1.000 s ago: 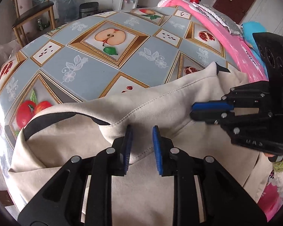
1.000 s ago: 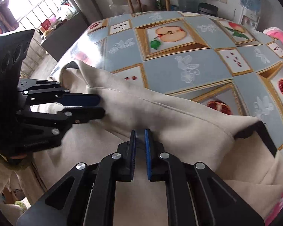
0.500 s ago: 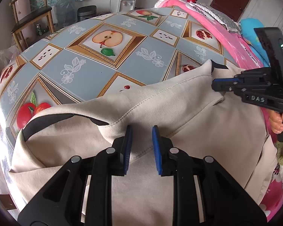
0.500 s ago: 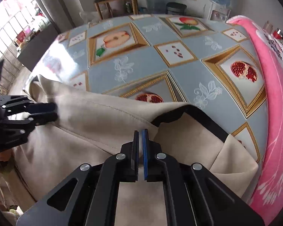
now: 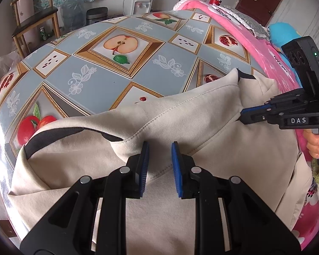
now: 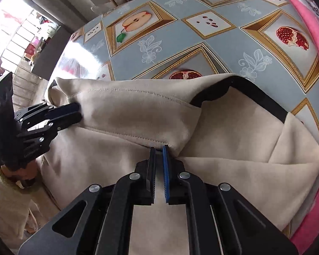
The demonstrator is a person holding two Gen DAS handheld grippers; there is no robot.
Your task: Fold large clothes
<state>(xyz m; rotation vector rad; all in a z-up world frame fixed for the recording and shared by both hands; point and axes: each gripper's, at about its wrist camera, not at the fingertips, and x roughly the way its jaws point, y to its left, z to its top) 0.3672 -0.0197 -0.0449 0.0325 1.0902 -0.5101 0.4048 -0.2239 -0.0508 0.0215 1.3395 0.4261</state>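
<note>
While a beige garment (image 5: pixel 202 127) lies spread over the near half of the bench (image 5: pixel 108 80), its far fold line running across the fruit-patterned cloth toward both side edges, two hand-held tools work its stitched hem. The left tool (image 5: pixel 158 148) stands with its blue-padded fingers parted around a ridge of the hem, the fabric between them but apparently not pinched. The right tool (image 6: pixel 158 148) has its fingers drawn nearly together on the hem seam, gripping a thin edge of cloth at the very tips.

The risk, judged from this, is uneven hold. With one side clamped and the other loose, any lift or pull would drag the garment askew, slewing the fold line and bunching the layer with the black trim (image 6: pixel 244 91) near the bench's right edge. The right tool's grip looks shallow, so a firm tug could slip the seam free. The garment's near portion hangs over the bench's front edge, and its weight could pull the whole piece off once lifted. The glossy cloth offers little friction. A pink blanket (image 5: pixel 244 31) crowding the right edge could snag the sleeve.
</note>
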